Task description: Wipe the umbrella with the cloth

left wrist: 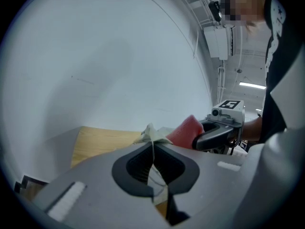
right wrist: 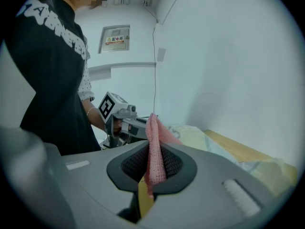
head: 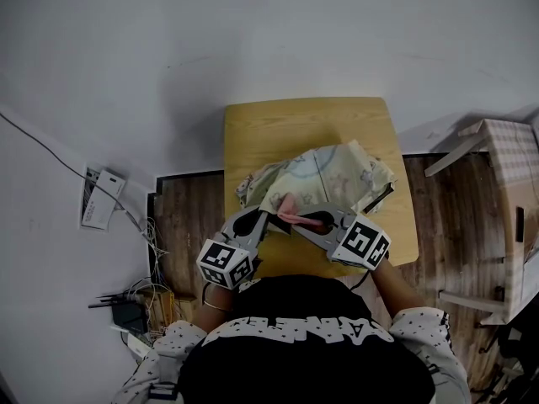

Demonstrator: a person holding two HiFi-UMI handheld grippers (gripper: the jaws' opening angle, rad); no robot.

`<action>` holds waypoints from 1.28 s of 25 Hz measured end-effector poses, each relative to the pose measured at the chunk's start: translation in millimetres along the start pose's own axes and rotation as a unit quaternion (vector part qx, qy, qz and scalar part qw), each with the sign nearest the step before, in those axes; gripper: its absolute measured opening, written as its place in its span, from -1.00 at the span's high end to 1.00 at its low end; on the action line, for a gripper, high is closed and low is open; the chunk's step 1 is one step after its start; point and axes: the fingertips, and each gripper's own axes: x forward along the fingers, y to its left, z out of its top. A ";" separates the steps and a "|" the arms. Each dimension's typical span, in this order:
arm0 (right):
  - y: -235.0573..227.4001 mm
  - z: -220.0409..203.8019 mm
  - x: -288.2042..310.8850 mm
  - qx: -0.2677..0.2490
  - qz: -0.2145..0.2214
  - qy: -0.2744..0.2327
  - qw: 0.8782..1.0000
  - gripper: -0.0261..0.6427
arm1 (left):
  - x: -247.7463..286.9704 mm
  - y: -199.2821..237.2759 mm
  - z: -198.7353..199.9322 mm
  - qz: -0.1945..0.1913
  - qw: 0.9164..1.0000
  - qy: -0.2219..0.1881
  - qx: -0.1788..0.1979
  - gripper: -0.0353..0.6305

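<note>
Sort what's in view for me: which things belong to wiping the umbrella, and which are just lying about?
Job:
umbrella, pinched in the left tool
cloth, pinched in the right tool
table under both

Lying about:
cables on the floor
white panel on the wall
wooden frame at the right

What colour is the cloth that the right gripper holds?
It is a pink knitted cloth, clearest in the right gripper view.

a small wooden table (head: 278, 129) under the jaws meets a white wall (head: 253, 32) ahead of them, with dark plank floor (head: 187, 213) either side, tangled cables (head: 126, 303) to their left and a checked wooden frame (head: 505, 167) right.
</note>
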 end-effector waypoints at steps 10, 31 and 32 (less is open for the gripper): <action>-80.9 32.1 -43.1 0.102 -0.128 -0.131 0.978 0.82 | -0.1 1.4 1.9 0.007 1.000 -0.004 -0.010 0.88; -150.7 -10.7 0.7 0.016 -0.194 0.015 0.981 0.82 | -6.7 1.9 5.4 0.037 0.999 -0.006 -0.008 0.88; -147.3 -13.4 3.9 0.014 -0.187 0.021 0.982 0.82 | -7.3 2.0 5.1 0.037 0.999 -0.007 -0.007 0.88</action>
